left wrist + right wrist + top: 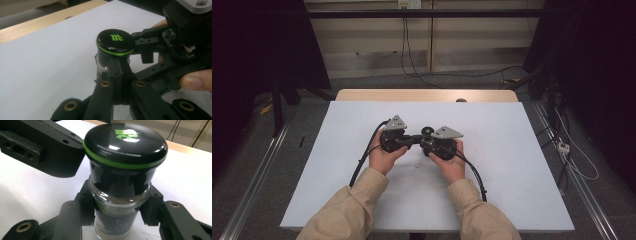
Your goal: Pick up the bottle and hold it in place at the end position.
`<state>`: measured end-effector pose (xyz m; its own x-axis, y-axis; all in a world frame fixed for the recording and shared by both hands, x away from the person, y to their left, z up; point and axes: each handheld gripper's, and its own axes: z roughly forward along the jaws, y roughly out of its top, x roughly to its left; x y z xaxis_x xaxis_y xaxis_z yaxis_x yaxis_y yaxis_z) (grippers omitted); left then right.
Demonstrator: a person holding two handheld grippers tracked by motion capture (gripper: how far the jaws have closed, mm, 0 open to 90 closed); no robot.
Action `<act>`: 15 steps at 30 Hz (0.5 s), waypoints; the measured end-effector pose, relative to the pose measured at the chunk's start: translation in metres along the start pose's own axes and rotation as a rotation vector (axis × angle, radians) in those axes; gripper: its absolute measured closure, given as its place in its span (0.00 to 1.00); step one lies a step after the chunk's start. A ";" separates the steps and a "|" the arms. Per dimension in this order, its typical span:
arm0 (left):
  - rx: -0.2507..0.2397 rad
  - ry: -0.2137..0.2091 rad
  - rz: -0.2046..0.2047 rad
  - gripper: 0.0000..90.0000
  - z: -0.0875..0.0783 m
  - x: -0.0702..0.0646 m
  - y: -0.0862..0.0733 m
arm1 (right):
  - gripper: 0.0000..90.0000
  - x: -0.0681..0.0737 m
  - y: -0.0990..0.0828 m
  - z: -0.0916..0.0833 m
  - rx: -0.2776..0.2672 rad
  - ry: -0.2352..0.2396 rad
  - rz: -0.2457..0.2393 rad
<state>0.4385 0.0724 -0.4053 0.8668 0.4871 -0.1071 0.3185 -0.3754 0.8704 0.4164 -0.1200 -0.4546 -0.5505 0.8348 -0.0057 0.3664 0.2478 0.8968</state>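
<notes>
A small glass spice jar (117,220) with a black cap (115,41), a green ring and a green logo stands on the white table sheet (512,165). My right gripper (120,205) is shut on the jar's glass body just below the cap. My left gripper (118,63) comes from the opposite side with its jaws pressed together and nothing between them, tips against the jar just under the cap's rim. In the right gripper view the left gripper's fingers (50,150) sit beside the cap. In the high view both grippers meet at the jar (427,131) near the table's middle.
The white sheet covers a wooden table whose bare edge (427,95) runs along the far side. Each gripper's black cable (362,165) trails back toward the person. Dark stands and floor cables (572,155) flank the table.
</notes>
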 end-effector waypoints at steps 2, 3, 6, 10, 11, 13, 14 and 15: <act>-0.002 -0.005 -0.003 1.00 0.000 0.000 0.000 | 0.60 0.000 0.000 0.000 0.000 0.000 0.001; -0.002 -0.005 -0.003 1.00 0.000 0.000 0.000 | 0.60 0.000 0.000 0.000 0.000 -0.001 0.000; -0.005 -0.002 -0.004 1.00 -0.001 -0.001 0.001 | 0.60 0.000 0.000 0.000 0.000 0.000 0.001; -0.001 0.003 -0.002 1.00 -0.001 -0.001 0.002 | 0.60 0.000 0.000 0.000 0.000 -0.001 0.001; -0.002 0.004 -0.002 1.00 -0.001 -0.001 0.002 | 0.60 0.000 0.000 0.000 0.000 -0.001 0.001; -0.002 0.005 -0.001 1.00 -0.001 -0.001 0.002 | 0.60 0.000 0.000 0.000 -0.001 -0.002 0.001; -0.001 0.005 -0.001 1.00 -0.001 -0.001 0.002 | 0.60 0.000 0.000 0.000 -0.001 -0.002 0.001; -0.002 0.004 -0.002 1.00 -0.001 -0.001 0.002 | 0.60 0.000 0.000 0.000 0.000 -0.002 0.001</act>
<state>0.4379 0.0723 -0.4029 0.8644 0.4913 -0.1066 0.3196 -0.3733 0.8710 0.4164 -0.1198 -0.4547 -0.5490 0.8358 -0.0056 0.3671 0.2471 0.8968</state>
